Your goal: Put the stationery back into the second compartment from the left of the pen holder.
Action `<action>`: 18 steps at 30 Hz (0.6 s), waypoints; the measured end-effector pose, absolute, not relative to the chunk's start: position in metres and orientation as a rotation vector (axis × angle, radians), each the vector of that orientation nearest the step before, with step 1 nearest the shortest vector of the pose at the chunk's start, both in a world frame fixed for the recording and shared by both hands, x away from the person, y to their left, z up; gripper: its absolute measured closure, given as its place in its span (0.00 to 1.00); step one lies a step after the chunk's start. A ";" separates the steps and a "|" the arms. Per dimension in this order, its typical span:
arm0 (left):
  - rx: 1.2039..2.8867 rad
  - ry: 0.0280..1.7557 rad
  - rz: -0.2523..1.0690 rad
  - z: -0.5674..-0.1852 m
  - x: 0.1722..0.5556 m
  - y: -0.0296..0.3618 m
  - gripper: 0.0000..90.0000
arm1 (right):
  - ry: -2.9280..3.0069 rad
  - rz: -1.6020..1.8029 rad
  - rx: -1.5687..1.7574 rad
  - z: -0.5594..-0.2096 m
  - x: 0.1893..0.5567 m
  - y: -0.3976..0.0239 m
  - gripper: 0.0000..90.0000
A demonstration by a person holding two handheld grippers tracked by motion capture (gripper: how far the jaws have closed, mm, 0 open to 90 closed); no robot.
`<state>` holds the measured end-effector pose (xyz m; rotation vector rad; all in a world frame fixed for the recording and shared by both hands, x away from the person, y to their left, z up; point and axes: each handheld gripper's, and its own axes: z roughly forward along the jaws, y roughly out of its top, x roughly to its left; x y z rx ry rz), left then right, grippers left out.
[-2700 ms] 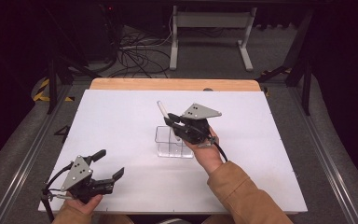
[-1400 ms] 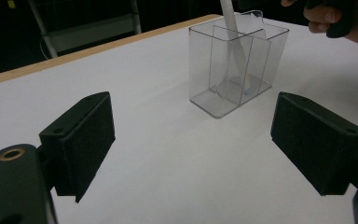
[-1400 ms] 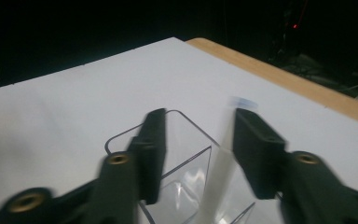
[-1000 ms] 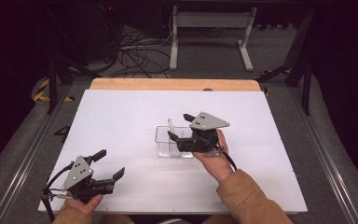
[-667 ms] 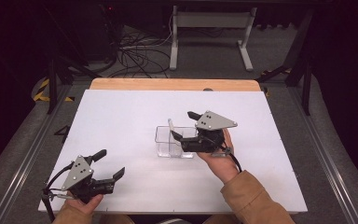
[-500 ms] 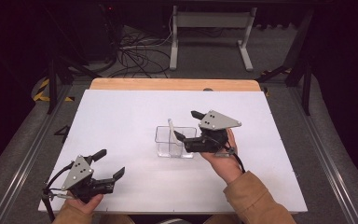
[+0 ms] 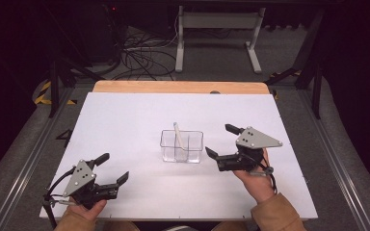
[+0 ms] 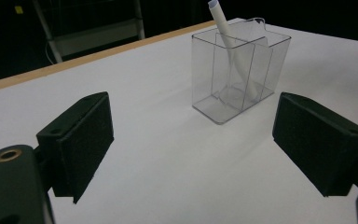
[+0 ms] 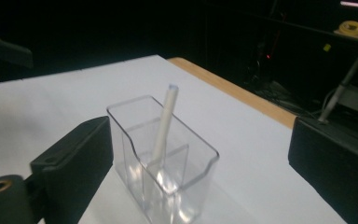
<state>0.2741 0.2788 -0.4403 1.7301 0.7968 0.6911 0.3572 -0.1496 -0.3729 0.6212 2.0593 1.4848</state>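
White worktop (image 7: 125,125) with a wooden strip (image 7: 173,87) along its far edge. Beyond it, on the grey floor (image 7: 212,62): tangled black cables (image 7: 144,53), and a white metal frame (image 7: 217,33) standing upright. Yellow-black hazard tape (image 7: 42,93) at far left.

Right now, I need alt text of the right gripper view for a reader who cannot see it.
A clear plastic organizer stands on the white table with a white pen leaning upright inside it. The right gripper frames it with both black jaws wide open, gripping nothing. Beyond the table's wooden edge the room is dark.
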 end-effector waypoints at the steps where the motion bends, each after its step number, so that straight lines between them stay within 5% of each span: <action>1: 1.726 0.799 0.695 -0.440 0.274 0.279 0.15 | 2.063 1.469 0.631 -0.376 0.356 -0.153 0.05; 10: 1.727 0.800 0.708 -0.440 0.274 0.279 0.14 | 2.083 1.487 0.709 -0.412 0.346 -0.194 0.03; 14: 1.797 0.771 0.851 -0.437 0.270 0.269 0.13 | 2.114 1.510 0.769 -0.427 0.342 -0.212 0.03; 18: 1.823 0.743 0.780 -0.438 0.271 0.264 0.14 | 2.141 1.446 0.804 -0.447 0.338 -0.220 0.03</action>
